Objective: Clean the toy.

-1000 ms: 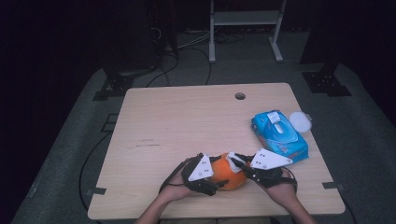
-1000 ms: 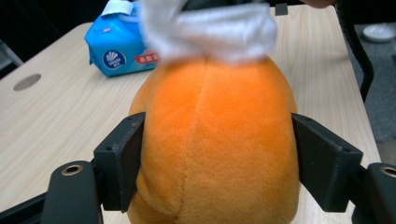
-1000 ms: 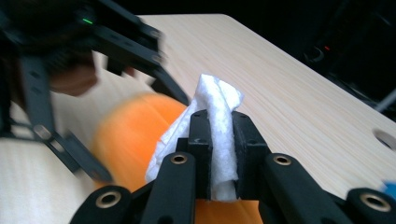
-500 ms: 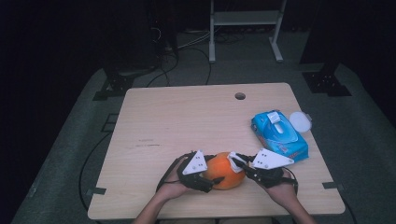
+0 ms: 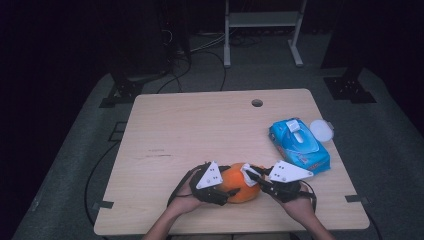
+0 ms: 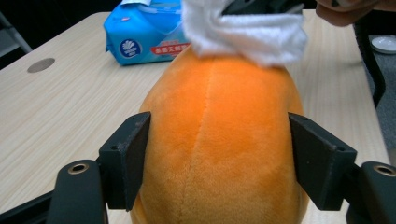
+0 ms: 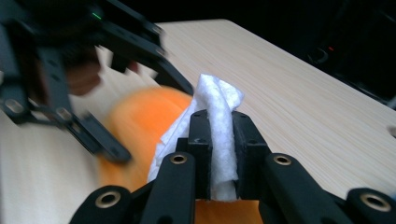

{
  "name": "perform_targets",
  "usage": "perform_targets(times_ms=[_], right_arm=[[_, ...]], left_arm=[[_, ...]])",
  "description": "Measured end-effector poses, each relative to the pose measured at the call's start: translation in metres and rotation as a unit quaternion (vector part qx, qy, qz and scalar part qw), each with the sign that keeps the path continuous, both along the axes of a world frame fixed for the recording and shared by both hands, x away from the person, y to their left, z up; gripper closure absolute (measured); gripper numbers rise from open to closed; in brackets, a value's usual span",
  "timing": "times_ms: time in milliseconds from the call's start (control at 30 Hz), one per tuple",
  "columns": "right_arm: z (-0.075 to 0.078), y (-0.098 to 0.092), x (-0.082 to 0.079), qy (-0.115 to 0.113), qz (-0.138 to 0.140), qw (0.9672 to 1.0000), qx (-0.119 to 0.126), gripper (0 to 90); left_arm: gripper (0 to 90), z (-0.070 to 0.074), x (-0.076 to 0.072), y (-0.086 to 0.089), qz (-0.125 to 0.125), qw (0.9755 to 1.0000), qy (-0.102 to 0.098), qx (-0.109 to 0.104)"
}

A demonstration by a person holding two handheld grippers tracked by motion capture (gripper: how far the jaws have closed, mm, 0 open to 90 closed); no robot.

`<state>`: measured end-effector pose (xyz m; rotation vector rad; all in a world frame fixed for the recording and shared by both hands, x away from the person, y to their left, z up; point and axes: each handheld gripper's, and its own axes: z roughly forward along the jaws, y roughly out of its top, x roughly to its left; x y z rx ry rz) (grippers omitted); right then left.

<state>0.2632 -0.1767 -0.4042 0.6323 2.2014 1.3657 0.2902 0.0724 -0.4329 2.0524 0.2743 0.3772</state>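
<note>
An orange plush toy [image 5: 241, 187] lies near the front edge of the wooden table [image 5: 200, 130]. My left gripper [image 5: 227, 192] has it from the left. Its jaws have just been closing, and both pads press the plush toy's [image 6: 215, 140] sides in the left gripper view. My right gripper [image 5: 253, 176] comes in from the right, shut on a folded white wipe [image 5: 246, 171]. The wipe [image 6: 243, 32] rests on the far top end of the plush. In the right gripper view the wipe [image 7: 217, 100] sticks up between the pinched jaws of my right gripper [image 7: 219, 126], over the blurred plush [image 7: 140, 121].
A blue pack of wet wipes [image 5: 298, 145] lies at the right of the table, with a white round lid [image 5: 321, 130] just beyond it at the edge. A cable hole [image 5: 257, 103] sits near the far edge. Dark floor and stands surround the table.
My left gripper has shifted slightly left and tightened around the plush. The right gripper with the wipe has stayed where it was.
</note>
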Motion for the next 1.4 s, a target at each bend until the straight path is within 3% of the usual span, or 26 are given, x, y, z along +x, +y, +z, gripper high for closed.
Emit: perform_targets(times_ms=[100,233,333,433,533,567,700,800,867,967,1167,1267,1400], right_arm=[[-0.005,-0.011,0.005,0.012,-0.015,0.9998,0.008,78.5],[-0.005,-0.003,0.002,0.004,-0.019,0.9998,0.009,78.7],[-0.003,0.006,-0.002,-0.002,0.000,0.9999,0.010,78.6],[-0.002,0.002,0.002,0.001,0.002,1.0000,0.006,78.5],[-0.005,-0.010,0.007,0.001,-0.025,0.9997,-0.006,78.6],[-0.009,-0.017,0.010,0.004,-0.038,0.9993,-0.007,78.5],[-0.013,-0.020,0.012,0.014,-0.042,0.9989,0.014,78.5],[-0.010,-0.011,0.008,0.004,-0.022,0.9994,0.028,78.6],[-0.008,-0.003,0.004,-0.004,-0.007,0.9997,0.023,78.5],[-0.009,-0.001,0.003,-0.004,-0.003,0.9998,0.021,78.5],[-0.015,-0.007,0.008,0.013,-0.017,0.9997,0.014,78.5],[-0.012,0.003,0.002,0.011,0.008,0.9995,0.027,78.5],[-0.013,0.017,-0.004,0.001,0.024,0.9997,0.004,78.4]], left_arm=[[26.6,-0.001,0.001,0.001,-0.006,0.9999,0.009,-0.008],[15.3,0.004,0.002,-0.004,-0.011,0.9998,0.015,-0.007],[21.8,0.003,0.001,-0.001,-0.013,0.9999,0.006,-0.002],[26.9,0.003,0.005,0.006,-0.007,0.9998,0.019,-0.002],[28.1,0.001,0.010,0.012,-0.001,0.9996,0.026,-0.006],[27.4,0.000,0.014,0.017,0.005,0.9987,0.045,-0.021],[17.1,0.006,0.013,0.011,0.002,0.9985,0.044,-0.031],[17.0,0.008,0.010,0.006,-0.002,0.9993,0.028,-0.024],[23.1,0.006,0.010,0.010,-0.006,0.9994,0.026,-0.020],[29.0,0.002,0.014,0.019,-0.003,0.9991,0.034,-0.024],[30.3,-0.002,0.018,0.025,0.013,0.9980,0.051,-0.036],[30.3,-0.003,0.019,0.026,0.019,0.9975,0.058,-0.036],[30.3,-0.005,0.024,0.032,0.027,0.9958,0.075,-0.046]])
